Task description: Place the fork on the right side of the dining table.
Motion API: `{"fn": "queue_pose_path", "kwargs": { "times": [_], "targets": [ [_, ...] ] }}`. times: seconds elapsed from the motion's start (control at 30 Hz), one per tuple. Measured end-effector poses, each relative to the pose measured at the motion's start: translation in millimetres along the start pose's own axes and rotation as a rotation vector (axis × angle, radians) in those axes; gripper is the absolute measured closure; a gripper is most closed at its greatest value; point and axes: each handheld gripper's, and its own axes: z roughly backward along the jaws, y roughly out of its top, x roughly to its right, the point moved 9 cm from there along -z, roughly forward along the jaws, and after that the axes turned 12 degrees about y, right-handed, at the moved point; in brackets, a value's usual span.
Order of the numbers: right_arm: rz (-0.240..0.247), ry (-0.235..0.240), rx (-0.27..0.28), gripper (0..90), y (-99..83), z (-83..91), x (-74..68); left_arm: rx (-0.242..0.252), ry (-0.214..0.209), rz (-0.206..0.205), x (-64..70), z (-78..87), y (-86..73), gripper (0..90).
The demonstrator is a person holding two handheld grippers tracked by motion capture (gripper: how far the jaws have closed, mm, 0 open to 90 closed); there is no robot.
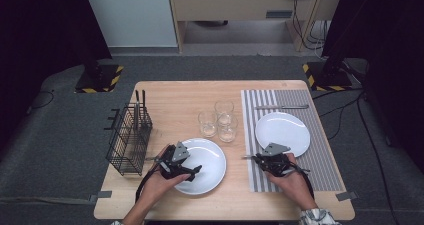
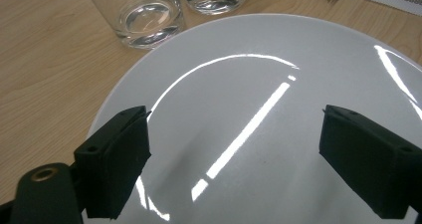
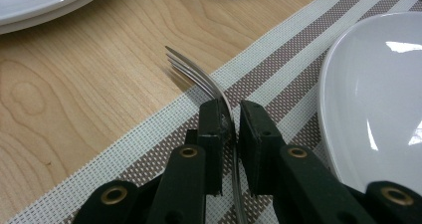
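A white plate (image 1: 206, 165) lies near the table's front, left of centre. My left gripper (image 1: 192, 171) hovers over its left part, open, with the plate (image 2: 259, 109) showing between the two black jaws and nothing held. My right gripper (image 1: 254, 158) is shut on a metal fork (image 3: 204, 82), held on its edge with tines pointing away. The fork (image 1: 248, 157) sits low over the left edge of a striped placemat (image 1: 260, 180). A second white plate (image 1: 282, 132) rests on that placemat, just right of the fork.
Three clear glasses (image 1: 219, 120) stand behind the near plate. A black wire basket (image 1: 129, 140) holding cutlery sits at the table's left edge. A knife (image 1: 281, 106) lies at the placemat's far end. Bare wood shows along the front edge.
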Motion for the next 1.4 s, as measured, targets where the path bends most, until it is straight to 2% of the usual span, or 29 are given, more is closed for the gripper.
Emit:
{"fn": "queue_pose_path", "kwargs": {
  "times": [0.17,0.83,1.17,1.33,1.4],
  "targets": [
    [0.009,-0.001,-0.003,83.3,-1.0,1.3,0.1,0.001,0.001,0.001,-0.2,0.2,0.1,11.8],
    [0.032,0.008,-0.012,87.8,-5.3,7.5,-0.1,-0.005,0.006,-0.010,-0.2,0.0,0.0,11.8],
    [0.037,0.017,-0.019,87.8,-17.3,22.2,-5.7,-0.012,0.008,-0.018,0.5,-0.8,-1.4,11.8],
    [0.055,0.029,-0.029,86.6,-21.1,25.4,-12.7,-0.013,0.009,-0.019,0.5,-0.9,-1.5,11.8],
    [0.046,0.044,-0.029,78.8,-21.7,25.4,-15.1,-0.013,0.010,-0.018,0.5,-1.0,-1.5,11.8]
  ]
}}
